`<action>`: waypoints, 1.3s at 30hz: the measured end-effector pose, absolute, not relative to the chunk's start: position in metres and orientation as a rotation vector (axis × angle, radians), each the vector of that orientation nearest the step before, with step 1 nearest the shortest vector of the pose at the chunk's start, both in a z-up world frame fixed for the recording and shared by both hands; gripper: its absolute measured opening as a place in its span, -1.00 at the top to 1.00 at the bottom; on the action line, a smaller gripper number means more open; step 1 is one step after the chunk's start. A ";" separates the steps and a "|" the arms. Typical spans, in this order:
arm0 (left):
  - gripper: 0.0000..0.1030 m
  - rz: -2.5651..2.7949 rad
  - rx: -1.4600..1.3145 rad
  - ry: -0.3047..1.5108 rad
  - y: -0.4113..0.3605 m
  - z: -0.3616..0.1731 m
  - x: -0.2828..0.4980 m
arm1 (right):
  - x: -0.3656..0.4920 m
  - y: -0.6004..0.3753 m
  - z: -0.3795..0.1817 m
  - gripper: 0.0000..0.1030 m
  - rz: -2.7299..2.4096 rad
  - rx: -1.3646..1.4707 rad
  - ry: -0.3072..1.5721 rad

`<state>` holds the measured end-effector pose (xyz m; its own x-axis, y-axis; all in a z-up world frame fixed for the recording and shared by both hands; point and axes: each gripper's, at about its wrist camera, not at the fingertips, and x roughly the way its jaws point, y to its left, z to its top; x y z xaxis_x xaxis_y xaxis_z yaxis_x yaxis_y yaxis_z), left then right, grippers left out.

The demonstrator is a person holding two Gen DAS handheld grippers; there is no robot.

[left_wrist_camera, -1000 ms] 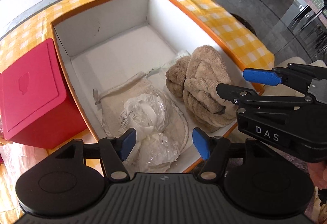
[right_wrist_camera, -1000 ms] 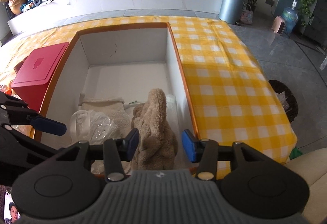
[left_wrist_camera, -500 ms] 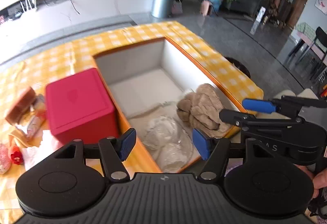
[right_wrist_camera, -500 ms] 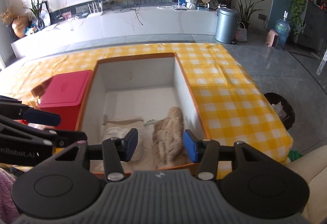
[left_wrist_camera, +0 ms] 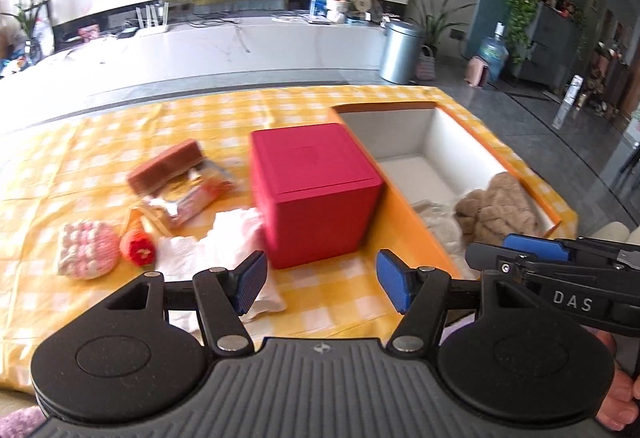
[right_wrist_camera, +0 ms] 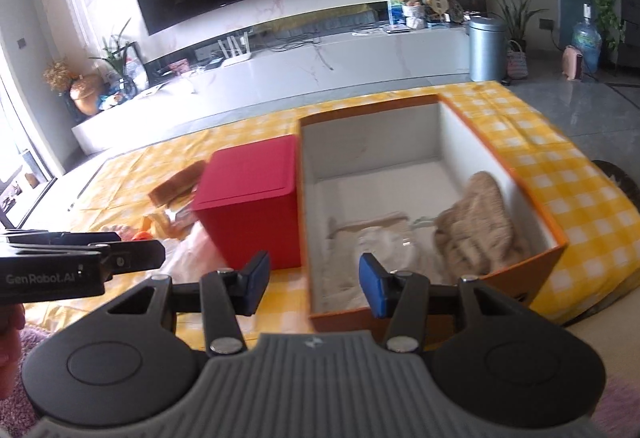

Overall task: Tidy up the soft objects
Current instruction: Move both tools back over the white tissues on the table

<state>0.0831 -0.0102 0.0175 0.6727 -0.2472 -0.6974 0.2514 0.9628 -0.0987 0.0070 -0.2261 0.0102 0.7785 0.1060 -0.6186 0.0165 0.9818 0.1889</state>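
Observation:
An orange box point(right_wrist_camera: 536, 274) with white walls holds a tan fluffy towel point(right_wrist_camera: 478, 222), a cream cloth bag point(right_wrist_camera: 348, 238) and a clear plastic wrap point(right_wrist_camera: 384, 244). In the left wrist view the towel point(left_wrist_camera: 496, 210) lies at the box's point(left_wrist_camera: 404, 206) near end. On the yellow checked cloth lie a pink knitted pad point(left_wrist_camera: 86, 250), a red-orange soft piece point(left_wrist_camera: 138, 250) and white tissue point(left_wrist_camera: 224, 242). My left gripper point(left_wrist_camera: 318, 280) hangs open and empty above the cloth, near the red cube. My right gripper point(right_wrist_camera: 312, 280) is open and empty before the box's near left corner.
A red cube box point(left_wrist_camera: 314, 194) stands against the orange box's left side. A brown sponge-like block point(left_wrist_camera: 166, 166) and shiny packets point(left_wrist_camera: 192, 198) lie left of it. The table's near edge runs just under both grippers. A grey bin point(right_wrist_camera: 486, 48) stands on the floor beyond.
Both grippers have drawn back and up from over the orange box. The left view has swung left, bringing the red cube and the loose items on the cloth into sight. The jaws look unchanged.

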 end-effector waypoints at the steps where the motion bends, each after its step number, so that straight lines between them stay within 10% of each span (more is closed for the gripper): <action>1: -0.44 -0.261 0.006 0.781 -0.003 0.016 0.080 | 0.007 -0.219 0.008 0.04 0.062 0.186 0.679; 39: -0.37 -0.078 -0.121 0.950 0.141 -0.044 0.106 | 0.109 -0.074 -0.065 -0.03 0.297 -0.025 0.891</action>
